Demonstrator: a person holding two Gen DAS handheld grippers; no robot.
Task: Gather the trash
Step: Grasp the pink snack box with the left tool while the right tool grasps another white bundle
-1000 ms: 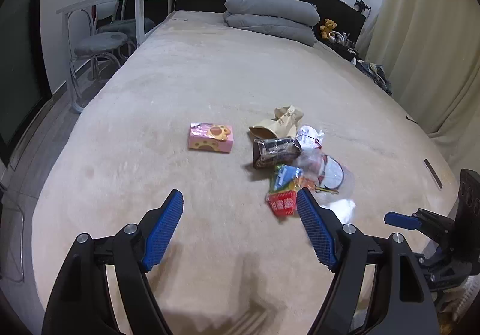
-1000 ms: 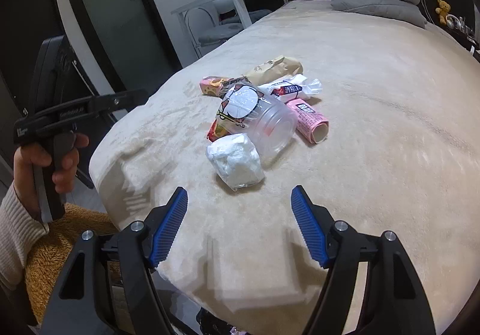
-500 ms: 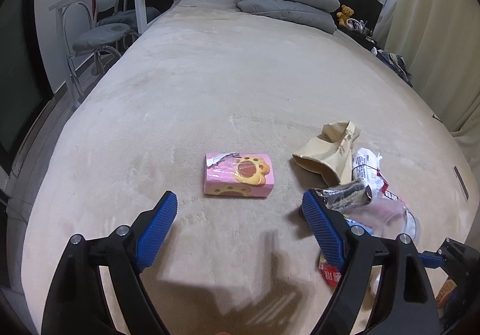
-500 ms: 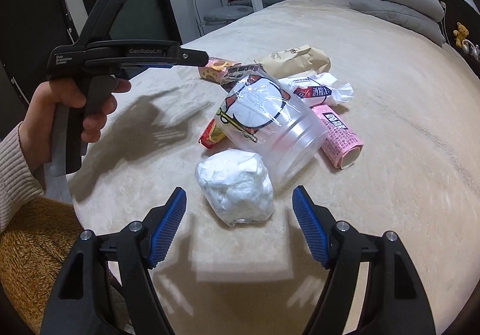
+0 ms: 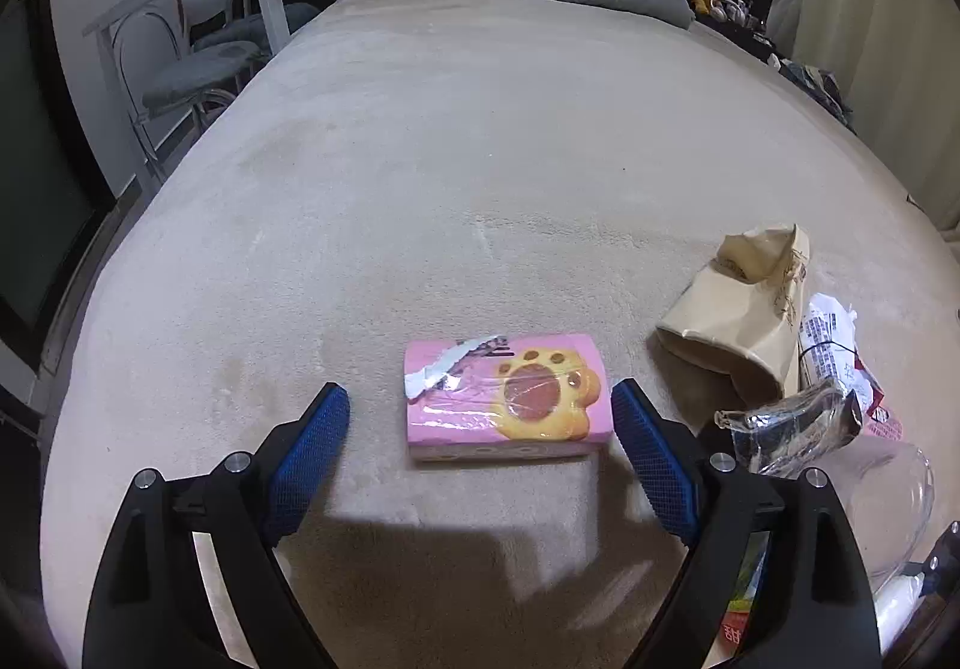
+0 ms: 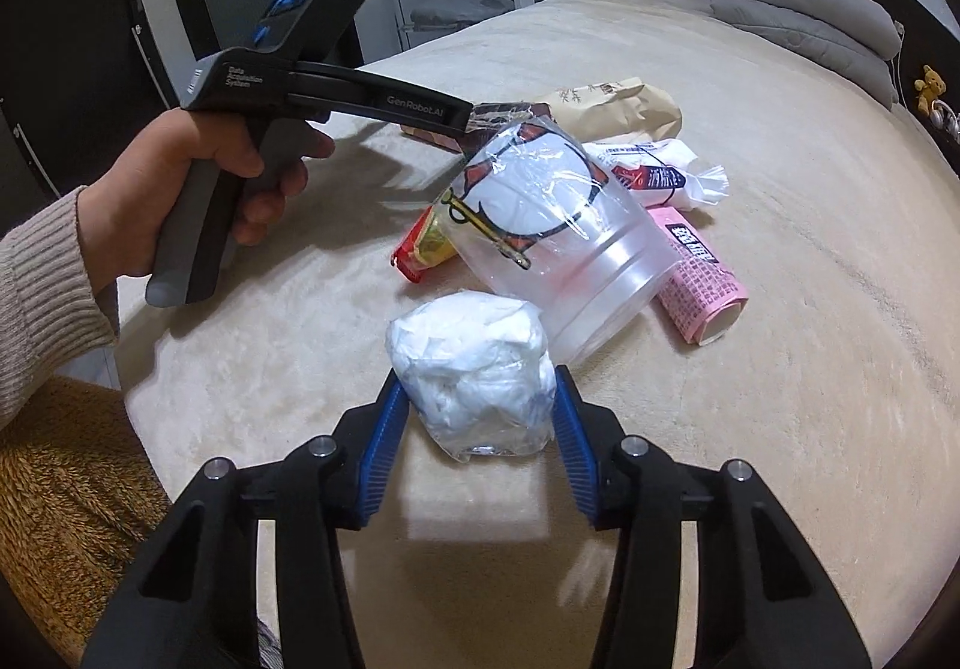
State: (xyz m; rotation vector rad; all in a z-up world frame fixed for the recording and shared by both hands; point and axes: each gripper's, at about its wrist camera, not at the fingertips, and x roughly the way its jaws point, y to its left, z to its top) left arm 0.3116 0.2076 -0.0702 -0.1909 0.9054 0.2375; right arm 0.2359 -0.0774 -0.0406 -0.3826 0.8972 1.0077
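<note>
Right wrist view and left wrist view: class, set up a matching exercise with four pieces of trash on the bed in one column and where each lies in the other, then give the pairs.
Column 1:
1. white plastic wad
2. pink paw-print box
3. clear plastic cup
4. tan paper bag

Column 2:
A. on its side just behind the wad
B. between the right gripper fingers
C. right of the box, its mouth open
D. between the open left gripper fingers

Pairs: 1-B, 2-D, 3-A, 4-C
</note>
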